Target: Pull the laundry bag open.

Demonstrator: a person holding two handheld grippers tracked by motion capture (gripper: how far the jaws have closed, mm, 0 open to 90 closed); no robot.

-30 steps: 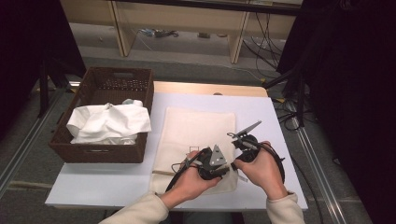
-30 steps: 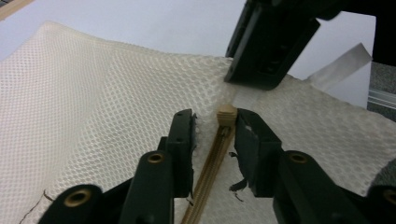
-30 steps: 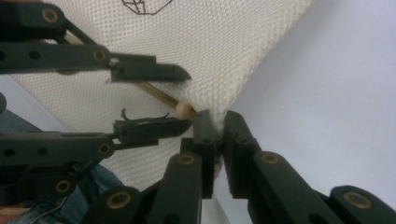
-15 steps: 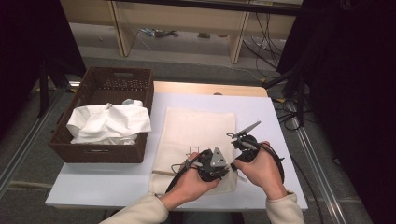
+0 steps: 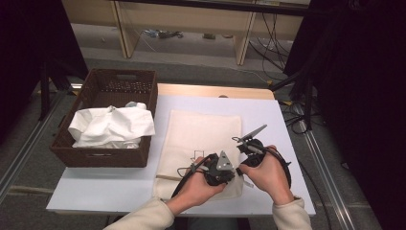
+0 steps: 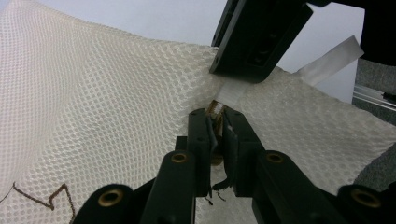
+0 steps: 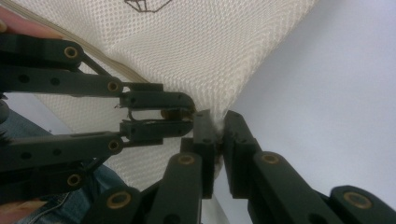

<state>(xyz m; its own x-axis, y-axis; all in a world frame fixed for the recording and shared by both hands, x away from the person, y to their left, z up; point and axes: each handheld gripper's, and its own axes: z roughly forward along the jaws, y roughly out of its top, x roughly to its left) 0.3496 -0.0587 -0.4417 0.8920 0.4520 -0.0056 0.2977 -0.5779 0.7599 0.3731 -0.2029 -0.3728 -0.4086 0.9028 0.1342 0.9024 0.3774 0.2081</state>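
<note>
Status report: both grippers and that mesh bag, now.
Left gripper just closed on the mesh bag near its corner. Right gripper clamped on the same corner. Basket of white cloth off left, nothing in the way.

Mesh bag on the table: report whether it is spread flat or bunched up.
Spread flat: the mesh bag lies smooth on the table, only its near corner lifted by the two grippers.

Off to the far left of the claws there's a dark brown wicker basket (image 5: 103, 158) sitting on the white table (image 5: 95, 189), near its left edge. It's stuffed with crumpled white cloth (image 5: 113, 127) that pokes up above the rim. Way beyond the claws, past the table's far edge, a light wooden shelf unit (image 5: 184, 21) stands on the floor, with a tangle of black cables (image 5: 280, 40) beside it on the right.
</note>
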